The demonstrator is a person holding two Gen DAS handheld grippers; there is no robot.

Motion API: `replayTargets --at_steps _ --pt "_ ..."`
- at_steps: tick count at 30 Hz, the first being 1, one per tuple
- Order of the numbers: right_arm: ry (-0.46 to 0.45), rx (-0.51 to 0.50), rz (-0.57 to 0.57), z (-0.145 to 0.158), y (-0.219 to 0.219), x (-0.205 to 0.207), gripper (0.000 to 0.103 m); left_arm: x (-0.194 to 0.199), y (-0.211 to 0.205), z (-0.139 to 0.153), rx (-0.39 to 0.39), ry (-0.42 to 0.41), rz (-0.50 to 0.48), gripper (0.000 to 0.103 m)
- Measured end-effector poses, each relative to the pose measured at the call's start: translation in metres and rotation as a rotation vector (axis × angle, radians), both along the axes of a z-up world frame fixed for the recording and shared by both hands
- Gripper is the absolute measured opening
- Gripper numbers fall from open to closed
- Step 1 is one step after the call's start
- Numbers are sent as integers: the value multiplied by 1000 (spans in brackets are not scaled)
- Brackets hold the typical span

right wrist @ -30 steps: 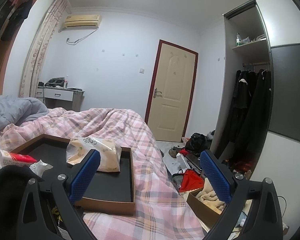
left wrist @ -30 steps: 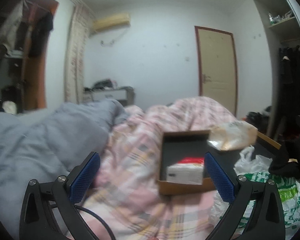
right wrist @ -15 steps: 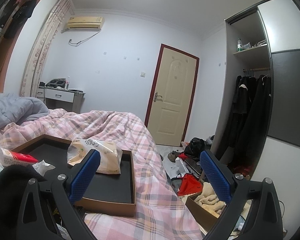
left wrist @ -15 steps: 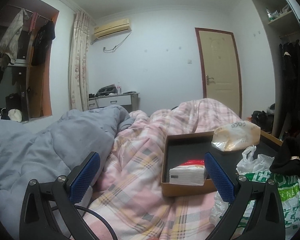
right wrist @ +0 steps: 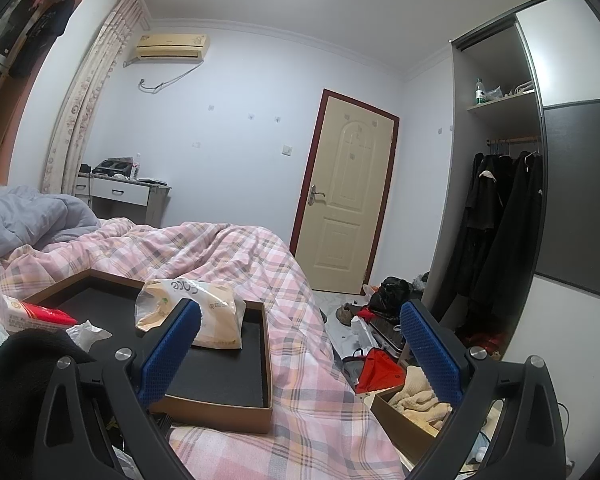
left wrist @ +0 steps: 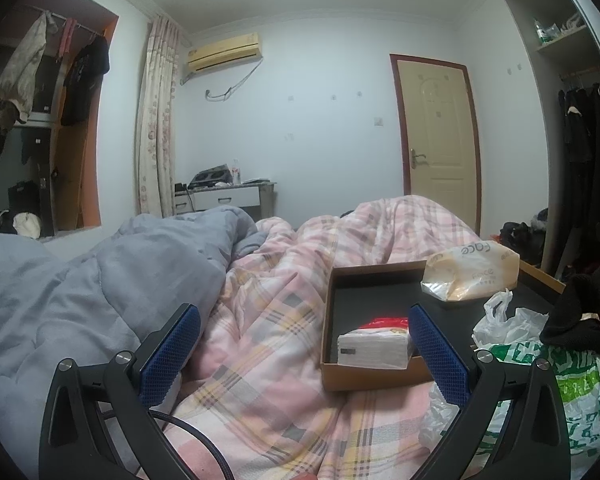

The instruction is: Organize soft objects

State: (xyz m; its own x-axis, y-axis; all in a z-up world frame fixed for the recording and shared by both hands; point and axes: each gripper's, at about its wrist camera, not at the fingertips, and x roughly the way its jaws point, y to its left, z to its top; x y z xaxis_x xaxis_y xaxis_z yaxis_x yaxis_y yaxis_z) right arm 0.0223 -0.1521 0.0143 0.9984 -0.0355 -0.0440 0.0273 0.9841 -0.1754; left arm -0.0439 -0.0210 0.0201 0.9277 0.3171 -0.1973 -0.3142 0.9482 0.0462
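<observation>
A shallow brown cardboard box (left wrist: 364, 376) (right wrist: 220, 416) with a black inside lies on the pink plaid quilt (left wrist: 268, 360) (right wrist: 228, 248). In it are a cream tissue pack (left wrist: 472, 272) (right wrist: 192, 316) and a white and red tissue pack (left wrist: 374, 346) (right wrist: 28, 314). A white and green plastic bag (left wrist: 556, 384) and a black soft item (left wrist: 580, 312) (right wrist: 16, 380) lie beside the box. My left gripper (left wrist: 304, 356) is open and empty above the quilt, left of the box. My right gripper (right wrist: 300, 354) is open and empty, above the box's right side.
A grey duvet (left wrist: 80, 292) fills the bed's left. On the floor right of the bed lie a box with a beige towel (right wrist: 416, 396), a red item (right wrist: 380, 368) and black bags (right wrist: 392, 292). A door (right wrist: 348, 196) and open wardrobe (right wrist: 500, 216) stand beyond.
The left wrist view has tilted up and steadied, so the box sits lower in it. The right view has shifted slightly upward. Both grippers stay open and empty.
</observation>
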Motion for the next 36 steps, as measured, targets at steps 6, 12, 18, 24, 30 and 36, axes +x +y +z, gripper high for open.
replayTargets --at_steps 6,12,18,24,30,36 --pt "-2 3 0 0 0 0 100 3 7 -2 -41 10 -11 103" --pt "-5 9 1 0 0 1 100 4 10 -3 -56 12 -13 103" --pt "-20 -7 4 0 1 -1 100 6 14 -5 -73 19 -20 103" --pt "-2 -9 21 1 1 -1 100 11 25 -9 -137 39 -48 103" --pt "37 -2 55 -3 5 5 100 17 36 -15 -208 64 -75 103" --pt "42 24 66 -4 4 5 100 23 41 -18 -244 94 -104 103"
